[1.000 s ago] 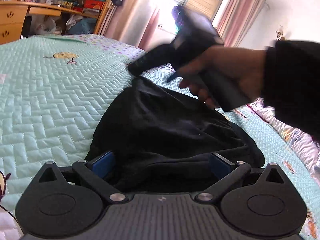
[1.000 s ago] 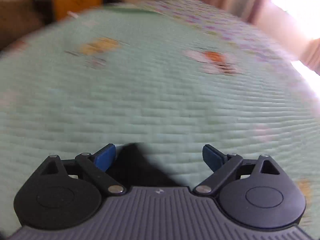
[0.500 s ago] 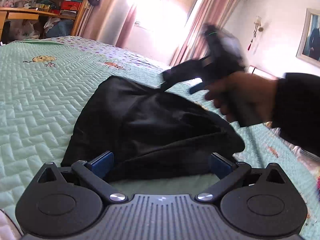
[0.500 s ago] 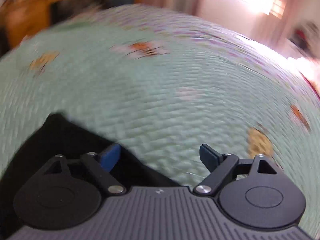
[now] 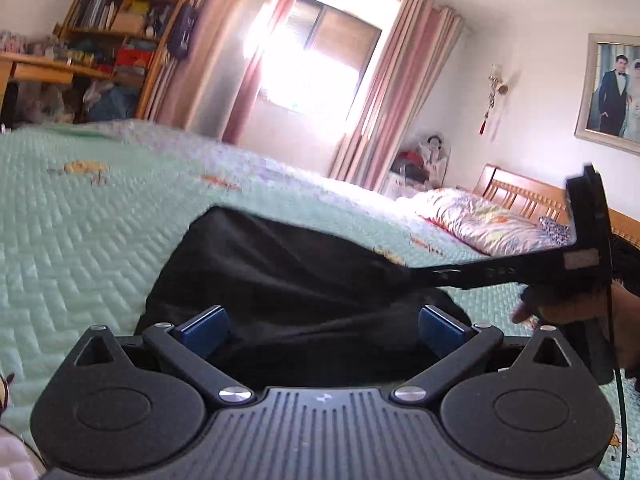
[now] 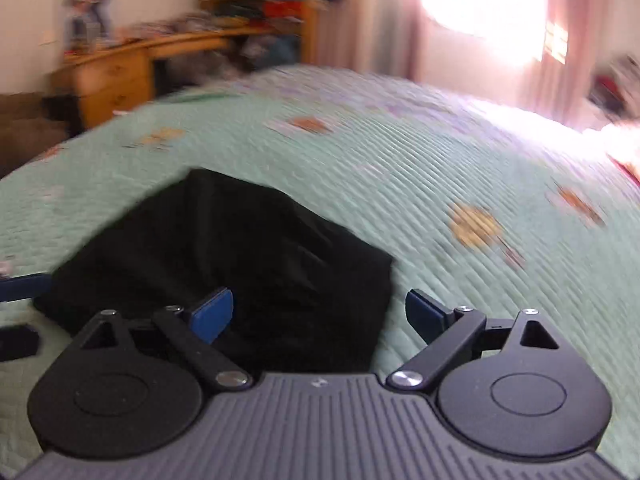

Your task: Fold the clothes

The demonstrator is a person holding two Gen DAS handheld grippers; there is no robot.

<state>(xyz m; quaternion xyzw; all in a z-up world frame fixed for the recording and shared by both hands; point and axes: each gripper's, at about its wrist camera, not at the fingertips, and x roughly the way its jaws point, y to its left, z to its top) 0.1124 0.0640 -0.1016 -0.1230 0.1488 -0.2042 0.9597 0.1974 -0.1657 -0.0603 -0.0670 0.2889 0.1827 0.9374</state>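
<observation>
right claw [image 6: 319, 312] agape | black garment [image 6: 224, 256] bunched, creased | green quilt [image 6: 440, 200]

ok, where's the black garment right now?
The black garment lies bunched on the green quilt, centre of the left wrist view and left of centre in the right wrist view, just ahead of both open tools.

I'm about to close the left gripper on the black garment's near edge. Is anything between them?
Nothing visible is. The left gripper is open, with the black garment lying directly between its pads on the green quilt. The right gripper, also open, reaches in from the garment's right side, not across the left gripper's path.
</observation>
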